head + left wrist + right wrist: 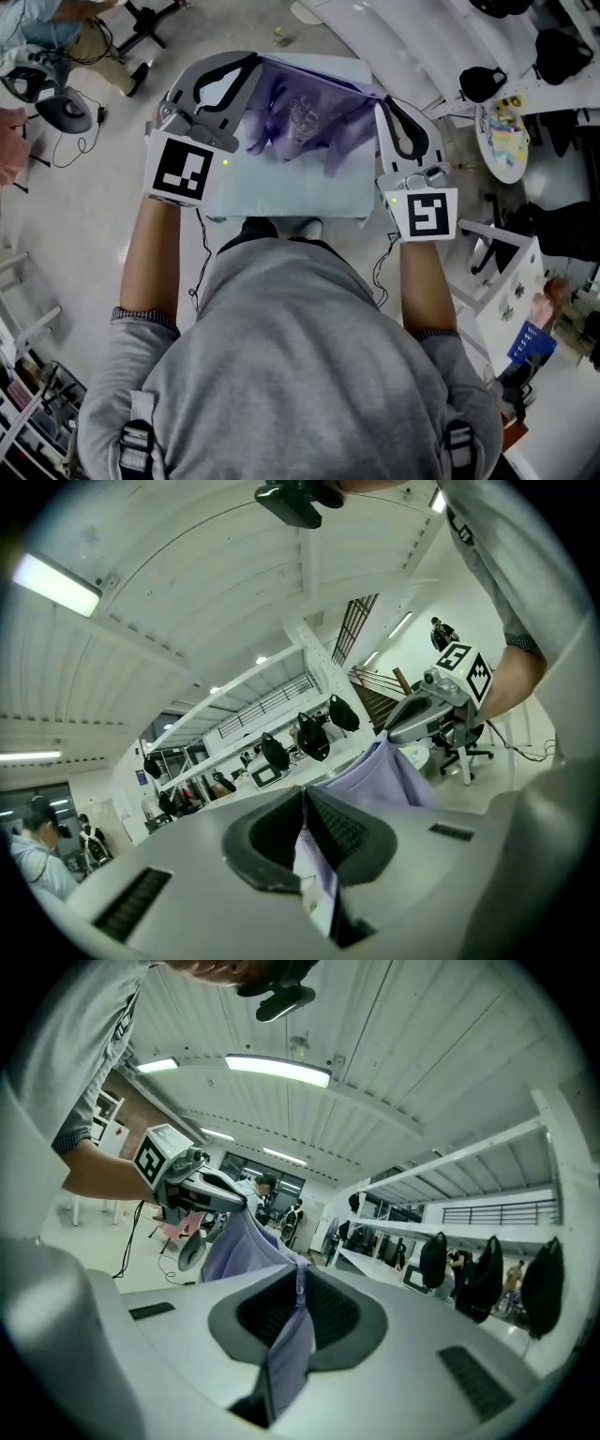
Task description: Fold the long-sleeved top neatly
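Thin, soft lilac cloth top (309,117); smooth matt table (291,192), perhaps laminate

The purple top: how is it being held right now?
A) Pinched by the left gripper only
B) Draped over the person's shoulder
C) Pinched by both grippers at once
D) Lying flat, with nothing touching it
C: the left gripper and the right gripper each have their jaws closed on a fold of the purple top, and the cloth runs from one to the other.

Two hand-held grippers (251,62) (383,103), one purple top (314,117), one table (281,192)
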Motion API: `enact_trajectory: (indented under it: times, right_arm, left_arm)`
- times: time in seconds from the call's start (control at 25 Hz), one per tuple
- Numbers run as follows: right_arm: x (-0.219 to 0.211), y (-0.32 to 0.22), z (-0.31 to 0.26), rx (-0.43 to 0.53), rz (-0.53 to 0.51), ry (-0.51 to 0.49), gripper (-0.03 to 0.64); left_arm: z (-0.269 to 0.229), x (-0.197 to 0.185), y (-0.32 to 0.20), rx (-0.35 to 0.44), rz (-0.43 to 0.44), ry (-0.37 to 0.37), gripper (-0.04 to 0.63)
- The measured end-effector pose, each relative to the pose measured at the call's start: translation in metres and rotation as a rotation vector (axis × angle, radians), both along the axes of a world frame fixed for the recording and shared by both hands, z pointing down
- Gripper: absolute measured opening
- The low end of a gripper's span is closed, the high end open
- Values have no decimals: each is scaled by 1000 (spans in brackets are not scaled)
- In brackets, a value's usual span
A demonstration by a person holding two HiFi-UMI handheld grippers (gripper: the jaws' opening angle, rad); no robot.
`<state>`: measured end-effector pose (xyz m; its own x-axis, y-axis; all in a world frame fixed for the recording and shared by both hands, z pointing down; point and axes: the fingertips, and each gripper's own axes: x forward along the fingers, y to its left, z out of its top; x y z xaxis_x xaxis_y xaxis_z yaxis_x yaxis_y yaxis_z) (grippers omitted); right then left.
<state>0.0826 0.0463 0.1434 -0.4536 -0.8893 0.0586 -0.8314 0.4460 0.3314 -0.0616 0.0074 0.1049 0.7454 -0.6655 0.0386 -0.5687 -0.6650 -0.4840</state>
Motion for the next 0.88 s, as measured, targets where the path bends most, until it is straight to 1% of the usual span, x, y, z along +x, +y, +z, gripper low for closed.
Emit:
enact_trajectory:
  times: [0.12, 0.36, 0.52, 0.68, 0.88]
  right_arm:
    - [-5, 17, -16, 22, -64, -8, 41]
    - [-12, 55, -34, 26, -176, -16, 41]
    - [-16, 81, -39, 36, -239, -11, 41]
    - [-17, 104, -43, 39, -272, -13, 41]
    - [-15, 115, -47, 51, -283, -26, 41]
  left_arm:
    - [-15, -7, 22, 25, -56, 13, 31]
    - [-31, -15, 66, 60, -137, 2, 31]
    - [-34, -19, 95, 75, -185, -4, 31]
    - [-37, -20, 119, 82, -215, -1, 31]
    - [-43, -16, 126, 88, -235, 4, 31]
